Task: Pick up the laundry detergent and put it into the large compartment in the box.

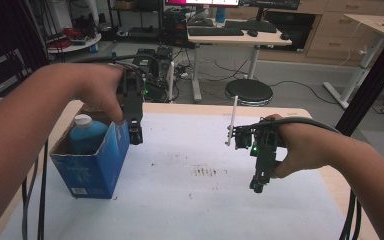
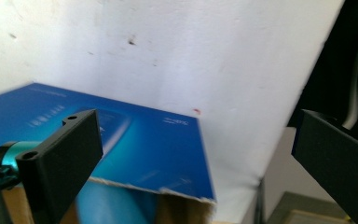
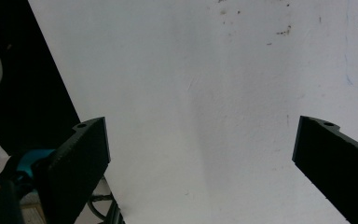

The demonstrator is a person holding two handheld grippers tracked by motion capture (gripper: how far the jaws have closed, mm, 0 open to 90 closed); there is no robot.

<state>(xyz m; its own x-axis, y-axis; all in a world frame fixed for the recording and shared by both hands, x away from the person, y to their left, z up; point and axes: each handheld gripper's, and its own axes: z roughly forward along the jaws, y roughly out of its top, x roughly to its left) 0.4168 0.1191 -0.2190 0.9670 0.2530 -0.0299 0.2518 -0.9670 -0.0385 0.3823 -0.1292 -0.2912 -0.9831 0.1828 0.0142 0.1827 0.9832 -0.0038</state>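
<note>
An open-topped blue cardboard box stands at the left of the white table. Inside it is a blue bottle with a white cap. My left gripper points down at the box's far right top corner, with its jaws apart. In the left gripper view the box's blue side lies under the left gripper, and nothing is pressed between its jaws. My right gripper hangs open over the bare table at the right. In the right gripper view the right gripper has only the white surface between its wide jaws.
Faint dark stains mark the table's middle. Black cables hang along the left edge and a black post rises at the right. Beyond the far edge stand a round stool and a desk.
</note>
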